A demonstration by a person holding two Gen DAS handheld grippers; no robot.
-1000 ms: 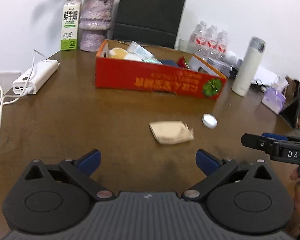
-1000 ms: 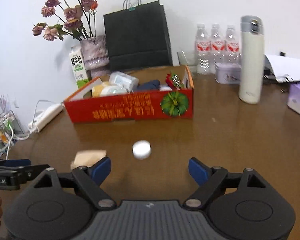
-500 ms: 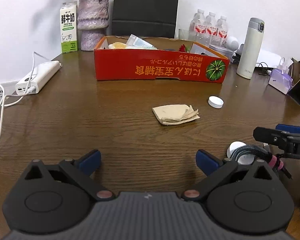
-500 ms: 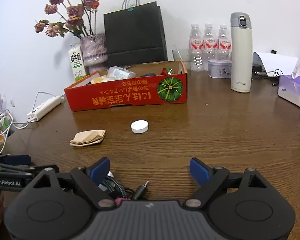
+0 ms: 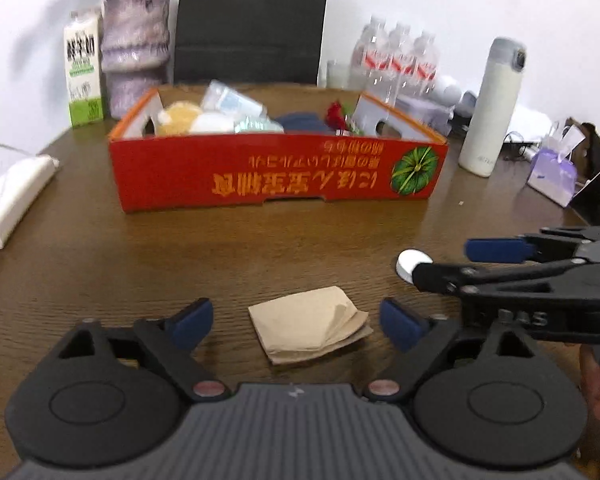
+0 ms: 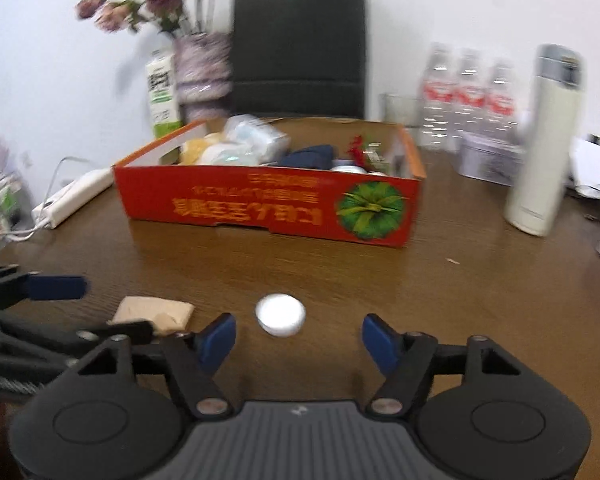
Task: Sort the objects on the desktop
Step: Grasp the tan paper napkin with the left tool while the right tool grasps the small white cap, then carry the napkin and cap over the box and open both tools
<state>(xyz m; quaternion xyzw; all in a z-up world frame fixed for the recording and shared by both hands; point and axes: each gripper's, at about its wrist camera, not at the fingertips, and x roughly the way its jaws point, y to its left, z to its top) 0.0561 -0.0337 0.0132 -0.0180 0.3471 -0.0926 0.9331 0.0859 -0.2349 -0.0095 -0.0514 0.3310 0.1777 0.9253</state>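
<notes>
A folded brown paper napkin (image 5: pixel 310 330) lies on the wooden table between the fingers of my open left gripper (image 5: pixel 296 320); it also shows in the right wrist view (image 6: pixel 154 314). A white round cap (image 6: pixel 280 315) lies just ahead of my open right gripper (image 6: pixel 298 336), between its blue fingertips; it also shows in the left wrist view (image 5: pixel 410 262), partly behind the right gripper (image 5: pixel 444 264). Both grippers are empty. A red cardboard box (image 5: pixel 276 176) (image 6: pixel 268 204) holding several items stands behind.
At the back are a milk carton (image 5: pixel 82 76), a vase (image 5: pixel 134 56), a black bag (image 5: pixel 252 20), water bottles (image 5: pixel 396 60) and a white flask (image 5: pixel 494 108). A white power strip (image 5: pixel 14 196) lies left. A purple tissue pack (image 5: pixel 552 176) sits right.
Both grippers have moved forward over the table. The napkin now lies between the left fingers and the cap just before the right fingers. The cable near the front edge is out of view.
</notes>
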